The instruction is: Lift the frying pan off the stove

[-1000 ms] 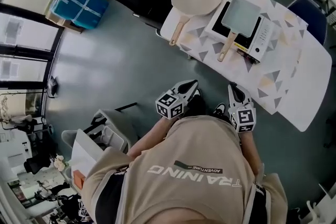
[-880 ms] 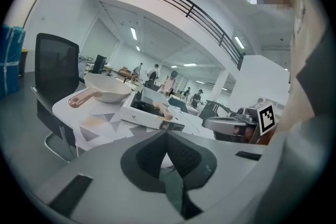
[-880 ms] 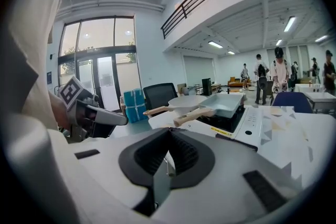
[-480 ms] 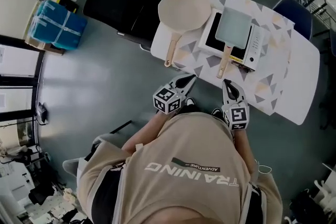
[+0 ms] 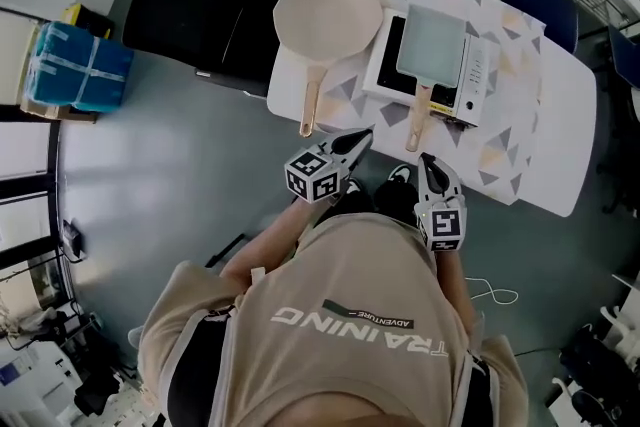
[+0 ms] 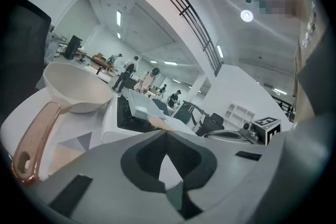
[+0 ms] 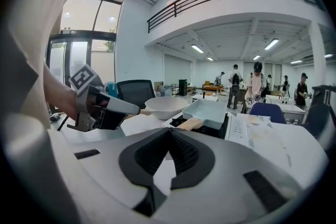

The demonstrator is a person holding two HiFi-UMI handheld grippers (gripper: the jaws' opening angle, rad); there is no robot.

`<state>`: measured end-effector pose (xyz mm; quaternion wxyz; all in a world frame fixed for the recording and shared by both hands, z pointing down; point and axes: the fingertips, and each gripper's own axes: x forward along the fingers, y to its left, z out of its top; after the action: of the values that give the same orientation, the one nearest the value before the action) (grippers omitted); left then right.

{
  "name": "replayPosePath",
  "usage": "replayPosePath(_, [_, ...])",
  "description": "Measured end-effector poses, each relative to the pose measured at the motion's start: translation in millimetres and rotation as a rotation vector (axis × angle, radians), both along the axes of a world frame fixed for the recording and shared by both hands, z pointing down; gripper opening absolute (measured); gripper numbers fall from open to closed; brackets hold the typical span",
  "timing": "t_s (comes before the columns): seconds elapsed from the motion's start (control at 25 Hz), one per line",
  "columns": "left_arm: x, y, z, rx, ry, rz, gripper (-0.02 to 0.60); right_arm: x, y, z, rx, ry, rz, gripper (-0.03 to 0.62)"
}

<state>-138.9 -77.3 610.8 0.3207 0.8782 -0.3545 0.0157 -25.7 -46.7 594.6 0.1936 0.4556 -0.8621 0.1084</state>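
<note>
- Frying pan (image 5: 432,40): square, sits on the stove (image 5: 478,75). Its wooden handle (image 5: 417,107) points toward the person.
- Stove: stands on the patterned table (image 5: 520,150).
- Round pan (image 5: 328,12): on the table, just left of the stove.
- Left gripper (image 5: 362,136): clenched, nothing between its jaws, near the table's edge, apart from both pans.
- Right gripper (image 5: 428,161): clenched, nothing held, near the frying pan's handle end, not touching it.
- Black chair (image 5: 190,0): beside the table.

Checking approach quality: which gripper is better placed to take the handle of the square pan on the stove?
Probably right: the right gripper sits just short of the pan handle, in line with it; the left gripper angles across.
</note>
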Motion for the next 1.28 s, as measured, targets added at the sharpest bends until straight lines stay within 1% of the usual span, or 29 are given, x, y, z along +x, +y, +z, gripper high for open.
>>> replayPosePath(0.24, [21,-27,6,-0.018,-0.020,0.008,0.002,20,-32,9,0.001,-0.026,0.010,0.000])
replayPosePath(0.4, [37,-42,1,-0.036,-0.047,0.026,0.002,30,-58,7,0.013,-0.066,-0.007,-0.002])
replayPosePath(0.52, [48,-57,9,-0.063,-0.078,0.039,0.002,38,-75,9,0.008,-0.090,-0.026,-0.002])
replayPosePath(0.56, [52,-62,13,-0.080,-0.076,0.038,0.002,42,-80,10,0.004,-0.097,-0.033,0.000])
replayPosePath(0.6, [56,-66,16,-0.104,-0.059,0.035,0.002,46,-85,12,0.000,-0.102,-0.039,-0.002])
replayPosePath(0.72, [65,-76,19,-0.177,0.036,0.022,0.003,57,-100,20,-0.008,-0.115,-0.050,-0.001])
replayPosePath(0.76, [67,-79,21,-0.190,0.043,0.020,0.003,60,-104,22,-0.009,-0.118,-0.054,-0.001])
replayPosePath(0.84, [71,-83,28,-0.212,0.018,0.029,0.013,65,-113,22,-0.007,-0.123,-0.061,-0.002])
replayPosePath(0.92, [75,-86,34,-0.245,0.009,0.048,0.065,69,-118,25,-0.012,-0.125,-0.069,-0.002])
replayPosePath(1.04, [82,-91,39,-0.291,0.044,0.061,0.101,73,-122,28,-0.026,-0.119,-0.072,-0.001])
replayPosePath(1.16, [87,-94,42,-0.321,0.074,0.075,0.101,78,-125,28,-0.027,-0.110,-0.055,-0.002])
replayPosePath(1.24, [89,-96,45,-0.347,0.086,0.099,0.101,79,-127,28,-0.022,-0.106,-0.038,0.000])
replayPosePath(1.28, [90,-97,46,-0.366,0.098,0.112,0.111,78,-128,27,-0.021,-0.105,-0.030,-0.001])
